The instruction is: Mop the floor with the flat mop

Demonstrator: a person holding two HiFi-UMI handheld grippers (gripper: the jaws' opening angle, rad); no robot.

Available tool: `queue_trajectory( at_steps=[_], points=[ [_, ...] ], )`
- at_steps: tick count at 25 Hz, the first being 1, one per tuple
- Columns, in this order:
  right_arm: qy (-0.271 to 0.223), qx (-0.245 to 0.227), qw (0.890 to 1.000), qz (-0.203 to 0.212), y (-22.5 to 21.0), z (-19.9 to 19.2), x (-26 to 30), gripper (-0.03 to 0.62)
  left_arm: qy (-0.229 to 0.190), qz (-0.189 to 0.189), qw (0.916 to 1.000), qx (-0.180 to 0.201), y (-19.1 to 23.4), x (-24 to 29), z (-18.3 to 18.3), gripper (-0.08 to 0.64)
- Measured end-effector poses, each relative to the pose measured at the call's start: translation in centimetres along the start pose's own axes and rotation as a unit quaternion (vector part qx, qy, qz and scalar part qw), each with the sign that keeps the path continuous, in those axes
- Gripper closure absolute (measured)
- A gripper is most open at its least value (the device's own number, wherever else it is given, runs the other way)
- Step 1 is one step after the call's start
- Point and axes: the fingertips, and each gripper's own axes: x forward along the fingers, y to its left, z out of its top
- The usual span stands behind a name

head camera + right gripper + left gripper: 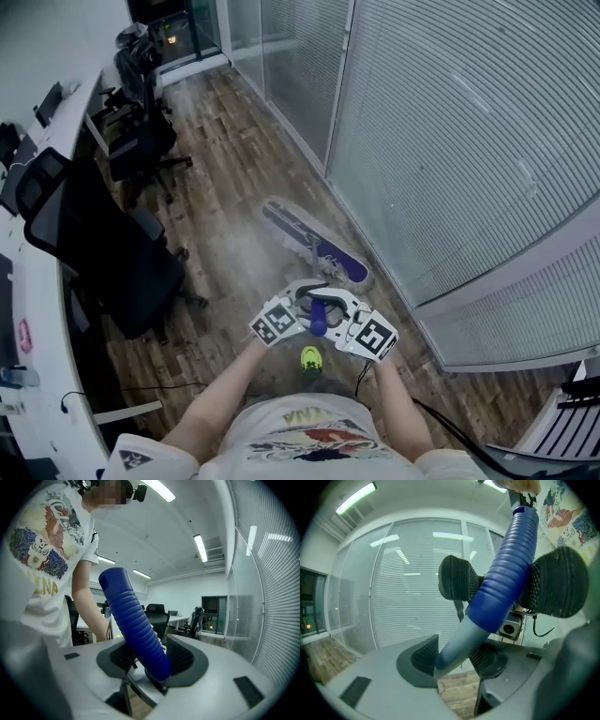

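Beside the glass wall (450, 141), left tongs (457, 656) and right tongs (152, 660) both clamp the mop handle (506, 583), jaws partly apart.

Between the left tool's (454, 656) jaws the mop handle (506, 578) is a smooth, satiny grey tube. Above them, and inside the right tool (150, 660), it wears a ribbed, matt blue sleeve. Both tools have matt grey plastic shells and black, finely dimpled pads (179, 656); below them lies a dull, grained wood-plank floor (225, 150), and beyond them a glossy glass wall (450, 141).
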Motion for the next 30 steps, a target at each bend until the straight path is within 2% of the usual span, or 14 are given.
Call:
queue_trajectory(
  at_steps=[4, 8, 15, 19, 26, 28, 30],
  points=[
    [0.001, -0.002, 1.0, -0.01, 6.2, 0.4, 0.1, 0.405, 0.002, -0.009, 0.9999, 0.005, -5.2, -3.5, -1.1, 0.394],
    [0.008, -0.024, 1.0, -0.011, 13.0, 0.5, 0.2, 0.405, 0.003, -0.017, 0.9998, 0.01, -10.9, -7.4, -2.5, 0.394],
    [0.013, -0.008, 1.0, -0.026, 23.6, 1.2, -0.6, 0.403, 0.006, -0.03, 0.9994, 0.014, -20.2, -12.6, -3.9, 0.393],
    [0.014, -0.006, 1.0, -0.025, 27.9, 1.9, -1.5, 0.403, 0.006, -0.03, 0.9995, 0.012, -24.3, -14.6, -3.9, 0.391],
    [0.008, 0.029, 0.999, -0.034, 34.2, 2.7, -3.8, 0.403, 0.015, -0.035, 0.9992, 0.012, -30.9, -16.4, -4.1, 0.391],
    [0.013, 0.019, 0.999, -0.024, 36.6, 2.8, -5.2, 0.403, 0.019, -0.031, 0.9993, 0.009, -33.6, -16.9, -3.9, 0.391],
    [0.011, 0.029, 0.999, -0.016, 39.3, 3.3, -7.4, 0.403, 0.027, -0.03, 0.9992, 0.001, -37.0, -16.9, -3.5, 0.391]
  ],
)
